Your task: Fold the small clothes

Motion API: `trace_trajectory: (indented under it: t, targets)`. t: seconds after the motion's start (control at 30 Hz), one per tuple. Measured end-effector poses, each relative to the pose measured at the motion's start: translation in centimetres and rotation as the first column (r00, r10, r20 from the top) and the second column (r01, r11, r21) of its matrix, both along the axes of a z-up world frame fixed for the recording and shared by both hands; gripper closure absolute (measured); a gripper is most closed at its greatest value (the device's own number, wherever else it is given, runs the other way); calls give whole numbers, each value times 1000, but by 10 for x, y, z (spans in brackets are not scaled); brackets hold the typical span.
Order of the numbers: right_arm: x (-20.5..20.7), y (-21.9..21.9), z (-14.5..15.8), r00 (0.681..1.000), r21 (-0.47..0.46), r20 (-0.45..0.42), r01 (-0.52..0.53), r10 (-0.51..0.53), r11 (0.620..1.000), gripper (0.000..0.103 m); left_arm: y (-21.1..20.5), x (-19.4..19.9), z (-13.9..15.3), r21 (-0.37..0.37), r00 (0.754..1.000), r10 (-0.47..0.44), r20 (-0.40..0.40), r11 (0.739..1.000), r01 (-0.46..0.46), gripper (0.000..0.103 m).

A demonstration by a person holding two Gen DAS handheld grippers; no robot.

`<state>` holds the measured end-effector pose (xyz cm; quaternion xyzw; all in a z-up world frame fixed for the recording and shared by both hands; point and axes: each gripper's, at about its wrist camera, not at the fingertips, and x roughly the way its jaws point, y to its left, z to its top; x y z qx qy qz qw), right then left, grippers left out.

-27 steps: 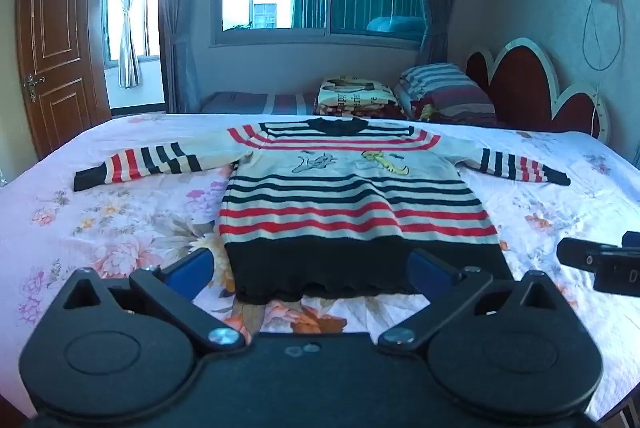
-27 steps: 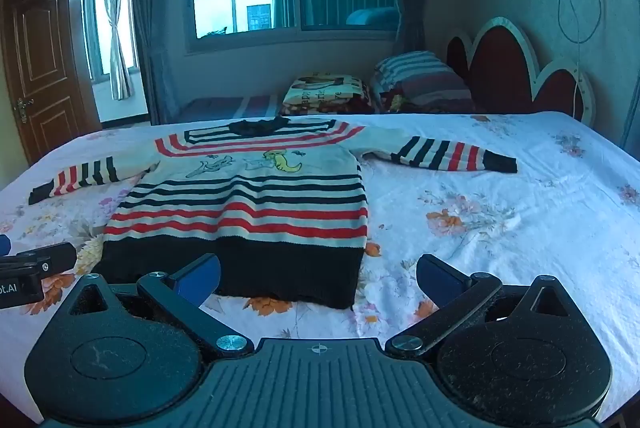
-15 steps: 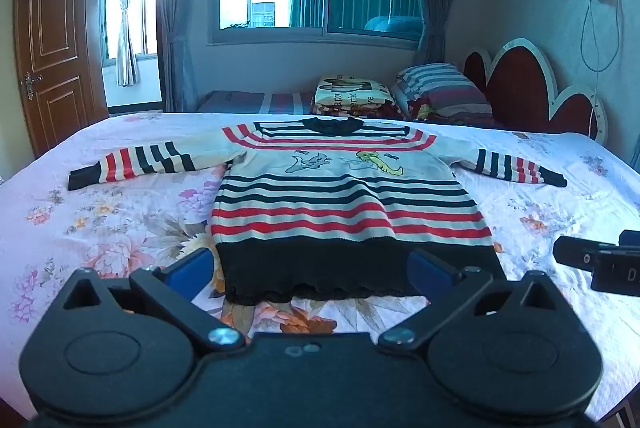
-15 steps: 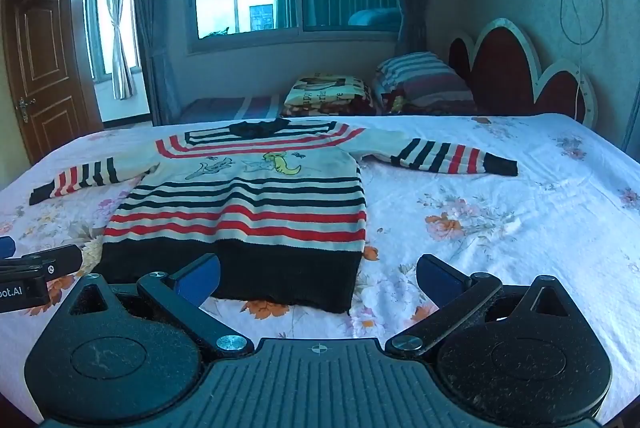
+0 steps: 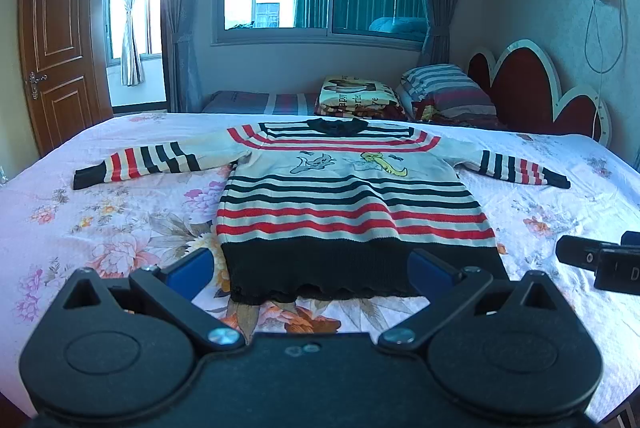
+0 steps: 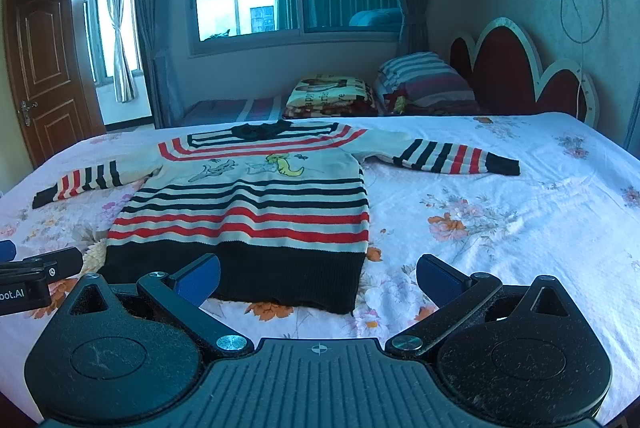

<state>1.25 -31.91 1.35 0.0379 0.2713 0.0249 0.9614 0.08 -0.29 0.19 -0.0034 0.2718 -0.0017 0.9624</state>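
Note:
A small striped sweater [image 5: 348, 204] in red, black and cream lies flat on the bed, sleeves spread, black hem nearest me. It also shows in the right wrist view [image 6: 256, 208]. My left gripper [image 5: 310, 268] is open and empty, just in front of the hem. My right gripper [image 6: 318, 276] is open and empty, in front of the hem's right corner. Each gripper shows at the edge of the other's view: the right one [image 5: 600, 262] and the left one [image 6: 32, 278].
The bed has a white floral sheet [image 5: 100, 224]. A folded blanket [image 5: 360, 96] and striped pillows [image 5: 444, 88] lie at the far side by a red headboard [image 5: 536, 92]. A wooden door [image 5: 56, 44] stands at the left.
Both grippers have shifted slightly toward the sweater; the left view has moved a little to the right. The sweater has not moved. Both stay open.

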Motion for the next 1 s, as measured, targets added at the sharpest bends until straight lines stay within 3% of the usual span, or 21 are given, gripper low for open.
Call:
trace_trajectory:
  t: [1.0]
  targets:
    - [-5,-3,4,1000,19,8,-5,5,1000,0,-5,-4,6,11,1000,2,11,1000,-2,1]
